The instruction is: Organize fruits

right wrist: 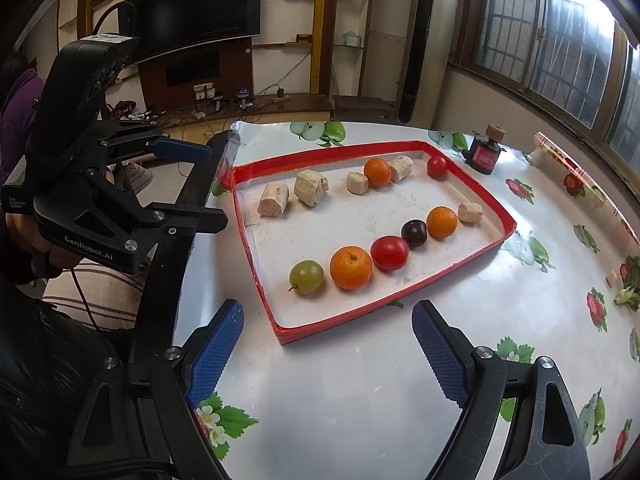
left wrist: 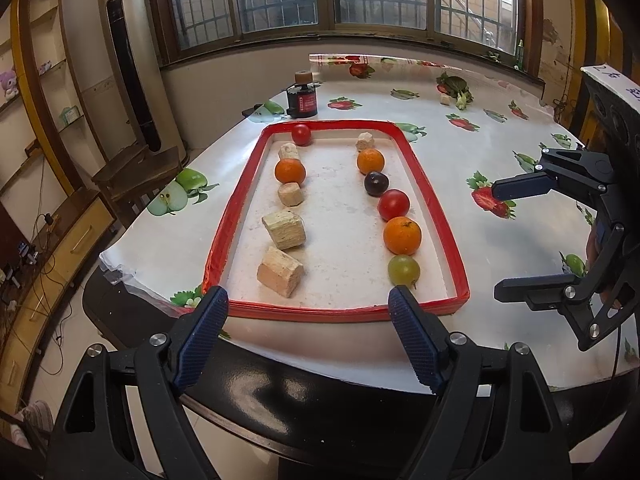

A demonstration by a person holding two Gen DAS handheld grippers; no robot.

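Observation:
A white tray with a red rim (left wrist: 320, 314) holds two rows. One row runs from a green grape (left wrist: 404, 270) through an orange (left wrist: 402, 235), a red tomato (left wrist: 393, 205), a dark plum (left wrist: 376, 183) and a second orange (left wrist: 370, 161) to a beige chunk (left wrist: 365, 141). The other row has several beige chunks (left wrist: 280, 272), an orange (left wrist: 289, 171) and a small tomato (left wrist: 301, 135). My left gripper (left wrist: 308, 298) hangs open and empty at the tray's near edge. My right gripper (right wrist: 326, 312) is open and empty over the cloth beside the tray's corner, near the grape (right wrist: 306, 277).
A black and red jar with a cork top (left wrist: 302, 100) stands beyond the tray. Leafy scraps (left wrist: 456, 88) lie at the far side of the fruit-print tablecloth. The dark table edge (left wrist: 280, 384) runs just below my left gripper. A wooden chair (left wrist: 132, 176) stands to the left.

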